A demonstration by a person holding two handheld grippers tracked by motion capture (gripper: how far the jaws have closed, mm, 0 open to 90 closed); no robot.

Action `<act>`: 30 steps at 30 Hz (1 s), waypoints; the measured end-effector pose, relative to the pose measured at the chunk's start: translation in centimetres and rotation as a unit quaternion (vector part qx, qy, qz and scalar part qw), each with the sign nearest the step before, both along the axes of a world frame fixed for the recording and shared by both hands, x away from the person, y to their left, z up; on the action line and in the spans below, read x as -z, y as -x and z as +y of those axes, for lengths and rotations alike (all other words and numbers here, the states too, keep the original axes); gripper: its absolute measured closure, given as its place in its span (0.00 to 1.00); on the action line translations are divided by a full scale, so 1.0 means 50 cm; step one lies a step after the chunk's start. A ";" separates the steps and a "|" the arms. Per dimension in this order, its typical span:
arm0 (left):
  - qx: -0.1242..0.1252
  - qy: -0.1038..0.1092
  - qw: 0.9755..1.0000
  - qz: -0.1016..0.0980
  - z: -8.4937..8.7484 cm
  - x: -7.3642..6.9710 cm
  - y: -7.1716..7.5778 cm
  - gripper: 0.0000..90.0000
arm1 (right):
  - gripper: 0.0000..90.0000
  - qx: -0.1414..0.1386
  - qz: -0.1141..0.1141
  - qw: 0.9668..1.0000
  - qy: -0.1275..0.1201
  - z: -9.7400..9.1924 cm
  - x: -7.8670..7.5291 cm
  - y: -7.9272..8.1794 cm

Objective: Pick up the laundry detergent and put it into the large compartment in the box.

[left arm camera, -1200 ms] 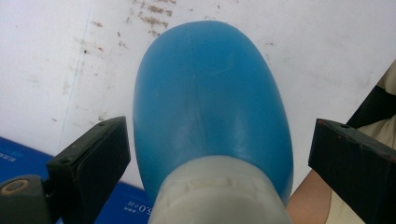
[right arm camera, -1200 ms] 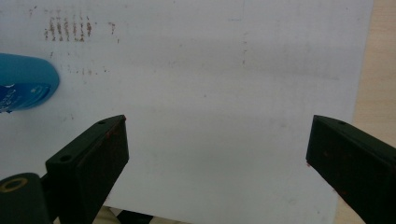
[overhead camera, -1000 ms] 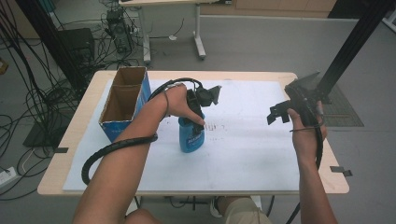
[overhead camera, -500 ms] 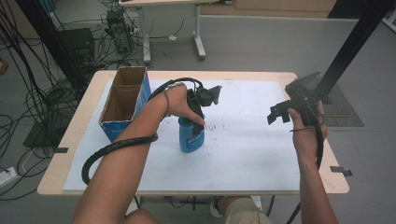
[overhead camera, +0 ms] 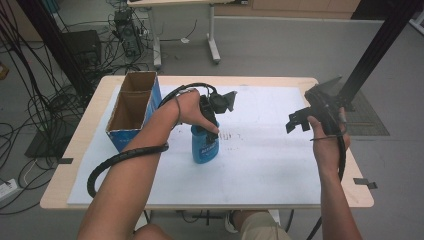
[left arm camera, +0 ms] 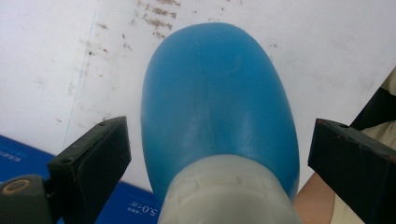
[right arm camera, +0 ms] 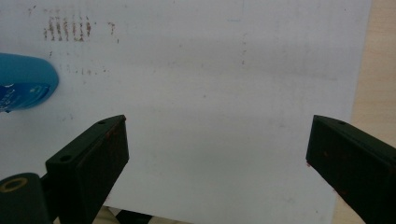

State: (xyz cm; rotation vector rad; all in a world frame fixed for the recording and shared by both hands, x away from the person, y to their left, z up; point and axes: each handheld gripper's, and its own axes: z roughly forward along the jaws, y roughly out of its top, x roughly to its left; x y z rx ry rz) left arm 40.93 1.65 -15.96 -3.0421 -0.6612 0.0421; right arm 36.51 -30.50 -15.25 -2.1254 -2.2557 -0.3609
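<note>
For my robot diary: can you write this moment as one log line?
left tool: open, around blue bottle | right tool: open, empty, above white sheet

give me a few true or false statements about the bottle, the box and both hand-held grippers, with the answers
1. The blue bottle stands upright on the white sheet. True.
2. The left hand-held gripper is clamped shut on the bottle. False: its jaws stand open on either side of the bottle, with gaps.
3. The cardboard box is open at the top. True.
4. The right hand-held gripper holds the bottle. False: its jaws are open with nothing between them, over the sheet.
5. The bottle lies inside the box. False: it stands on the sheet beside the box.
</note>
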 end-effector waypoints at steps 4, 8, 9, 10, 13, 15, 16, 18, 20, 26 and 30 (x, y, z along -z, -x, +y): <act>0.000 -0.001 1.000 -0.001 -0.001 -0.002 0.000 0.07 | 0.06 -0.001 -0.002 1.000 0.000 -0.001 0.000 0.001; 0.000 -0.001 1.000 -0.003 -0.002 -0.005 0.001 0.07 | 0.06 -0.001 -0.002 1.000 -0.001 -0.001 -0.001 0.000; 0.000 -0.001 1.000 -0.003 -0.001 -0.005 0.001 0.07 | 0.06 0.001 -0.002 1.000 -0.002 0.000 0.000 0.001; 0.000 -0.001 1.000 -0.004 -0.001 -0.005 0.001 0.07 | 0.06 -0.001 -0.002 1.000 -0.002 -0.001 0.000 0.001; 0.000 -0.001 1.000 -0.004 -0.001 -0.006 0.002 0.07 | 0.06 -0.001 -0.002 1.000 -0.002 -0.001 0.000 0.001; -0.001 0.000 1.000 -0.005 0.000 -0.006 0.003 0.07 | 0.06 0.000 -0.002 1.000 -0.002 -0.001 0.000 0.001; 0.000 -0.001 1.000 -0.004 -0.001 -0.005 0.002 0.07 | 0.06 0.000 0.000 1.000 -0.003 -0.002 0.000 0.001; 0.000 -0.001 1.000 -0.004 -0.001 -0.005 0.003 0.07 | 0.06 0.000 -0.002 1.000 -0.002 -0.002 0.001 0.002; 0.000 -0.001 1.000 -0.005 -0.001 -0.005 0.004 0.07 | 0.06 0.000 -0.002 1.000 -0.002 -0.003 0.001 0.003; 0.000 -0.001 1.000 -0.004 -0.001 -0.004 0.003 0.07 | 0.06 -0.001 -0.002 1.000 -0.001 -0.001 0.000 0.002; 0.001 -0.001 1.000 -0.004 -0.001 -0.004 0.003 0.07 | 0.06 -0.002 -0.003 1.000 -0.001 -0.001 -0.001 0.003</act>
